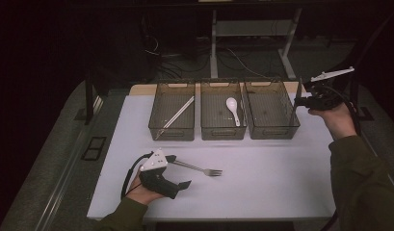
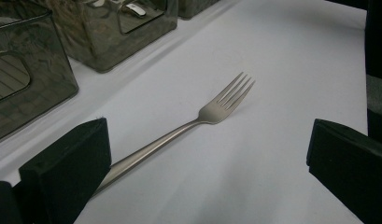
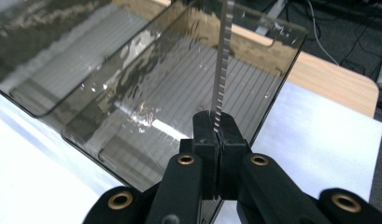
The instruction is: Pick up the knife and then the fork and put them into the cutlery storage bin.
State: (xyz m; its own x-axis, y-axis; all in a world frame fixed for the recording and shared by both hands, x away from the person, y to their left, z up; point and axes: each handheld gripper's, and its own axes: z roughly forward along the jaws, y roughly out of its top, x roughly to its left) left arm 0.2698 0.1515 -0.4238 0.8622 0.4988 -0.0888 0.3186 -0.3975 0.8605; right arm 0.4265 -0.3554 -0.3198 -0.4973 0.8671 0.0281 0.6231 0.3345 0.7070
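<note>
A: While the left gripper (image 1: pixel 182 174) is resting on the white table (image 1: pixel 262 187), what is lying between its jaws?

B: Its jaws are standing wide apart, and a fork (image 2: pixel 198 120) is lying flat on the table with its handle passing just beside the left jaw and its tines pointing away. Nothing is being pressed.

A: What is standing behind the fork?

B: Three dark clear bins are sitting in a row at the far edge. The left bin (image 1: pixel 172 111) is holding what seems to be a pair of pale chopsticks (image 1: pixel 177 113), though the high view is too dim to be sure. The middle bin (image 1: pixel 222 115) is holding a white spoon (image 1: pixel 233 109).

A: And at the right?

B: The right gripper (image 1: pixel 296 102) is hovering at the outer wall of the right bin (image 1: pixel 271 113). Its jaws are clamping together on a knife (image 3: pixel 222 60) with a toothed blade, which is standing upright over that bin.
</note>
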